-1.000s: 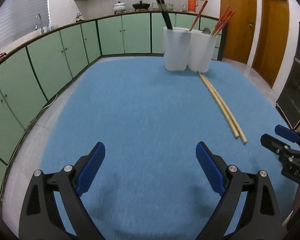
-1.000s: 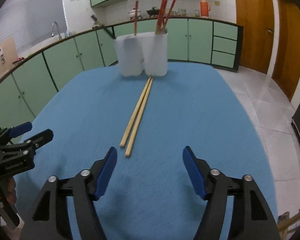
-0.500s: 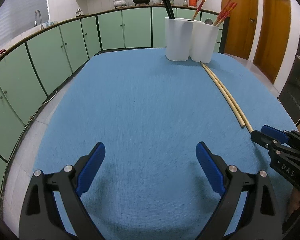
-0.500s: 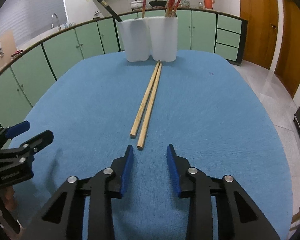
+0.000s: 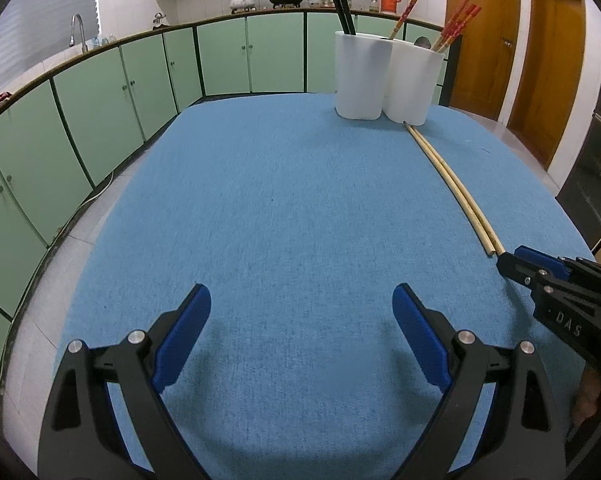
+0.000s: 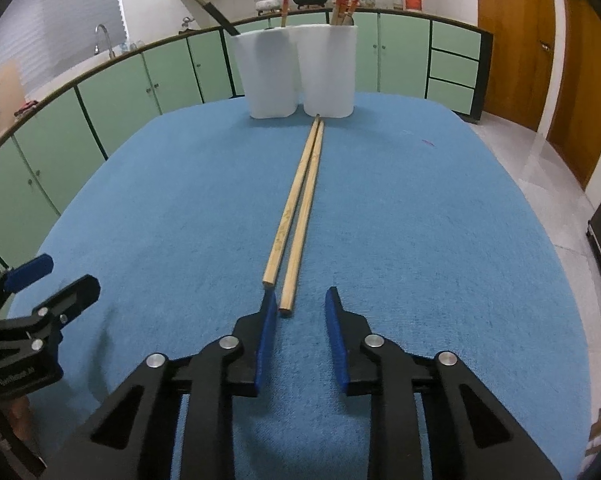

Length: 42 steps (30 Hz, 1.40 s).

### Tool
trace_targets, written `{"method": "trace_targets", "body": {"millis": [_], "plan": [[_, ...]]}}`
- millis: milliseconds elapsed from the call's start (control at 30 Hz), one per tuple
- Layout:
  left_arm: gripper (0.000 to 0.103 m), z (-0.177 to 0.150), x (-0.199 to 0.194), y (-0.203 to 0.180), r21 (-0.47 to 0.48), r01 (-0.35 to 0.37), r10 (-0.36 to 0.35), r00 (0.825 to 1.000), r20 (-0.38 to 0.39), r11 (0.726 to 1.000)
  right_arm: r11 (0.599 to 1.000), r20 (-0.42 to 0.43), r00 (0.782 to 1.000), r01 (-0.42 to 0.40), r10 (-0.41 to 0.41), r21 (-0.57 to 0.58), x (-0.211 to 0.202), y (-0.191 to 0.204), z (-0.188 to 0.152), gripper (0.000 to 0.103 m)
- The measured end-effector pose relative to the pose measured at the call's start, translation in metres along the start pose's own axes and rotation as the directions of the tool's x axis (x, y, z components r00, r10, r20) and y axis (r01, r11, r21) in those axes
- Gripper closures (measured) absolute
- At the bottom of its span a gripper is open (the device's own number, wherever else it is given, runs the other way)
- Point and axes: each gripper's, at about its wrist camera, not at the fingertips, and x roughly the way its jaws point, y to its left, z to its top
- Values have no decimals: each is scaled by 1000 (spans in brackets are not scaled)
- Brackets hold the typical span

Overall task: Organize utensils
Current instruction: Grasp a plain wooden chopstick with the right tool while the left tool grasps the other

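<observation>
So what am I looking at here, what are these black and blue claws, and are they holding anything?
They are two hand-held grippers worked by a person, each carrying a wide-angle camera that looks along its fingers. One picture comes from the left gripper, open over bare blue tablecloth. The other comes from the right gripper, whose jaws are closing around the near end of one of two wooden chopsticks without gripping it yet. Beyond stands a white twin-cup holder with red and black chopsticks. Nothing is held.

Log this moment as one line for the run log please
right tongs: closing, not gripping, at near ends of wooden chopsticks | left tongs: open, empty | chopsticks: flat on blue cloth, far tips at white holder
</observation>
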Motion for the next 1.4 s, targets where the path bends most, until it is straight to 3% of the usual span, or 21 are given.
{"method": "trace_targets", "body": {"millis": [200,433,700,800,1033,1200,1333,1400], "plan": [[14,1,-1,-5,8,-1,1,1000,2,1000,1000,-4,1000,0,0,7,1,-3,1,96],[14,4,-3,-16,16,14,-14,1000,9,1000,1000,5,1000,16,-16,19,-5,-13,-2,96],[14,12,4,-52,34,87,-87,996,1,996,995,47,997,65,-68,79,-29,-53,-7,96],[21,14,13,-69,51,103,-102,995,-18,993,992,47,996,70,-75,109,-31,-68,-8,96],[27,18,27,-91,28,134,-132,990,-49,991,990,47,997,62,-69,126,-33,-83,-12,96],[46,22,39,-103,25,139,-136,987,-83,990,989,39,998,53,-59,135,-31,-88,-16,96],[47,25,43,-114,43,125,-121,989,-85,991,988,39,998,45,-51,150,-31,-93,-17,96],[54,25,44,-116,48,113,-109,990,-85,992,987,40,998,40,-47,153,-31,-94,-16,96]]}}
